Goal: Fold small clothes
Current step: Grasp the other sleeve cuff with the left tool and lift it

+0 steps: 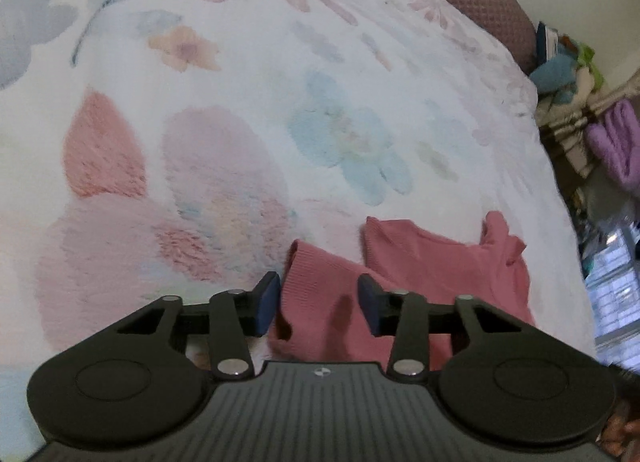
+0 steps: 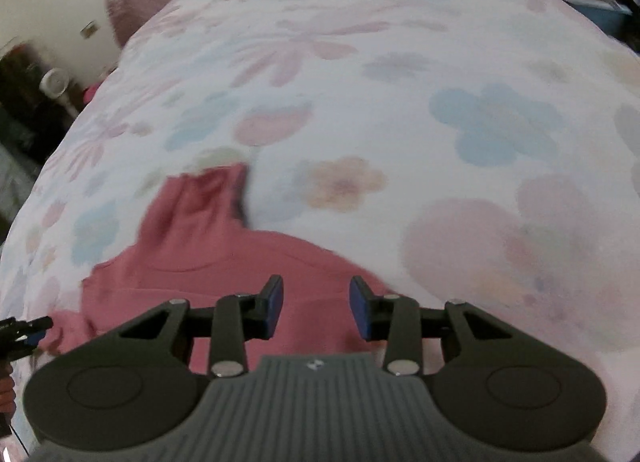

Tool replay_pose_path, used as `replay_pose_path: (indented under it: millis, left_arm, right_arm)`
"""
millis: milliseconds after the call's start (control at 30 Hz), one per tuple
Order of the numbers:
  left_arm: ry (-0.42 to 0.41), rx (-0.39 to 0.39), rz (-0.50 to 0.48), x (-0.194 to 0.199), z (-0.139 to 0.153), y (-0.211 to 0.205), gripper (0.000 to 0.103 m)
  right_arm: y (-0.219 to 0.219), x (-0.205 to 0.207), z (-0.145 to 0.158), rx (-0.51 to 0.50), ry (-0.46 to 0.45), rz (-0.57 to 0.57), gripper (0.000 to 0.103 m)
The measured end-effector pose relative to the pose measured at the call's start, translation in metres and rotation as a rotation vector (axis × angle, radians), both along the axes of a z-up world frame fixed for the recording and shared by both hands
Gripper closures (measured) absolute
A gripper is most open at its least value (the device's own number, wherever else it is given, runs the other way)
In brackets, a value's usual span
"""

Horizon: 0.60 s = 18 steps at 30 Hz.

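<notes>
- Pink knit garment [image 1: 420, 266] lies on the bed's floral blanket [image 1: 248, 110], near my edge of the bed, seen from the left wrist. One sleeve [image 1: 316, 294] points away from me and runs between my left hand-held gripper [image 1: 318, 304] fingers.
- Left jaws stand apart; the blue pads [image 1: 266, 304] sit either side of the sleeve with gaps showing, so I read it as not clamped.
- Progress, my read: early. Body spread out, sleeve out to the side, no clean fold line visible. Sleeves in, then halving the body, all left to do.
- Hidden here: lower part of the garment is under my gripper body; far edge with the bunched neck or cuff [image 1: 502, 238] is too crumpled to name.
- Right wrist view: same pink garment [image 2: 224, 258], a sleeve or neck piece [image 2: 208, 198] sticking up the blanket [image 2: 440, 62], blurred.
- Right hand-held gripper [image 2: 316, 308] jaws apart over the body fabric, nothing pinched between the pads as far as I can see.
- Other gripper's tip [image 2: 28, 328] pokes in at the left edge by a garment corner; contact unclear.
- Hem and near side cut off beneath my gripper; motion blur smears the cloth edges.
</notes>
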State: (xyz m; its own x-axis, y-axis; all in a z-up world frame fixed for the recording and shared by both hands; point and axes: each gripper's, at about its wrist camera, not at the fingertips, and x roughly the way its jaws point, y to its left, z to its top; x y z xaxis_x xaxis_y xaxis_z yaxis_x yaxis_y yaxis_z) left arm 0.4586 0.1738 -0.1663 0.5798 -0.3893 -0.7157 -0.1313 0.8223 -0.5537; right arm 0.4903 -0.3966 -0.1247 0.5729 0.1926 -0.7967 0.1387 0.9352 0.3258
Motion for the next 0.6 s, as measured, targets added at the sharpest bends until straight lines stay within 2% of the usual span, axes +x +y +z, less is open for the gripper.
replay_pose_path:
  millis: [67,100,200,300,333,367,400,500,600]
  left_arm:
    - [0.0,0.003,-0.002,0.001,-0.002,-0.003,0.075]
    - [-0.001,0.014,-0.006,0.002,-0.001,-0.004,0.085]
    - [-0.007,0.007,-0.023,0.002,0.0,-0.007,0.095]
    - [-0.01,-0.015,-0.059,0.0,0.002,-0.01,0.097]
    - [-0.019,-0.011,-0.068,-0.002,0.005,-0.01,0.098]
    - [-0.036,0.009,-0.066,-0.004,0.011,-0.011,0.098]
    - [-0.049,0.021,-0.063,-0.006,0.017,-0.011,0.098]
    - [-0.098,0.05,-0.092,-0.014,0.046,-0.004,0.098]
    - [-0.091,0.17,-0.109,-0.014,0.055,0.001,0.098]
  right_arm:
    - [-0.014,-0.002,-0.012,0.043,0.005,-0.041,0.069]
    - [-0.018,-0.002,-0.019,0.06,0.012,-0.061,0.069]
    - [-0.022,0.0,-0.038,0.081,0.027,-0.116,0.069]
    - [-0.03,0.001,-0.057,0.144,0.053,-0.17,0.07]
    - [-0.031,0.001,-0.061,0.179,0.057,-0.18,0.075]
    - [-0.033,0.0,-0.063,0.208,0.05,-0.185,0.097]
    - [-0.033,-0.001,-0.063,0.219,0.037,-0.179,0.103]
    - [-0.034,-0.004,-0.049,0.192,-0.026,-0.177,0.103]
    - [-0.038,-0.002,-0.04,0.161,-0.037,-0.175,0.103]
